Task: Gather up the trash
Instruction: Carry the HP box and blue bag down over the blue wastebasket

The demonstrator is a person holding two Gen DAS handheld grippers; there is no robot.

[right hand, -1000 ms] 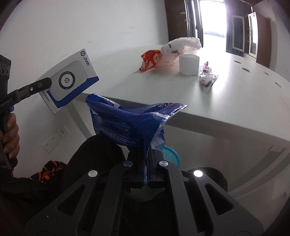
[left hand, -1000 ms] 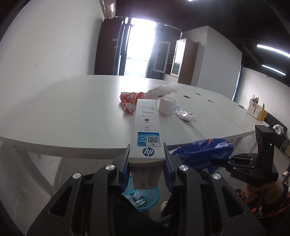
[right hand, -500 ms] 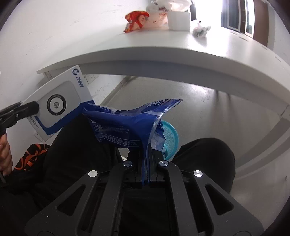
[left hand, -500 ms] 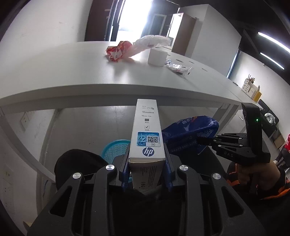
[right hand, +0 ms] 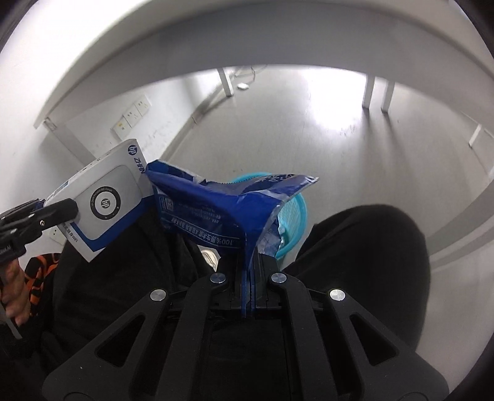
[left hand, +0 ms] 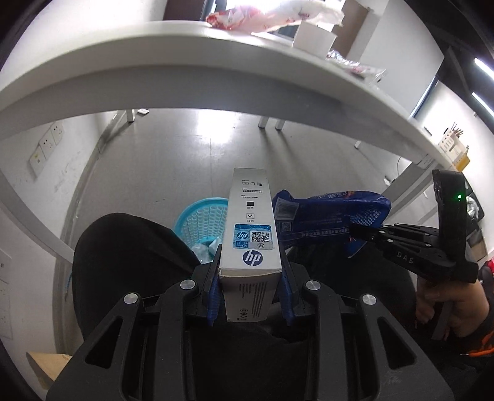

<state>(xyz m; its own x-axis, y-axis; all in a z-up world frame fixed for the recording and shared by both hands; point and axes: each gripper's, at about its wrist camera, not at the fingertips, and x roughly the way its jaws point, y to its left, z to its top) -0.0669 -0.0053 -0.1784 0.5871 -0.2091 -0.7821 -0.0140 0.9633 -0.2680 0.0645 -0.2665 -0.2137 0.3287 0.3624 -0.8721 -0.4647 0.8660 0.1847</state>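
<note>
Tongs in both hands have dropped below the bench (left hand: 216, 80) edge: the left tongs (left hand: 250, 283) clamp the white HP box (left hand: 251, 228), the right tongs (right hand: 250, 274) pinch the blue wrapper (right hand: 216, 212) flat. Both pieces now hang over the blue basket (left hand: 200, 219) on the floor, so letting go looks next; more litter waits on the bench.

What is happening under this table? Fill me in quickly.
A seated person is collecting trash with a handheld gripper in each hand. The left gripper has its jaws clamped on a white HP box, and the right gripper has its jaws shut on a crumpled blue wrapper. Both are held above a light blue basket on the floor, which already has some scraps in it. More wrappers lie up on the white table.
</note>
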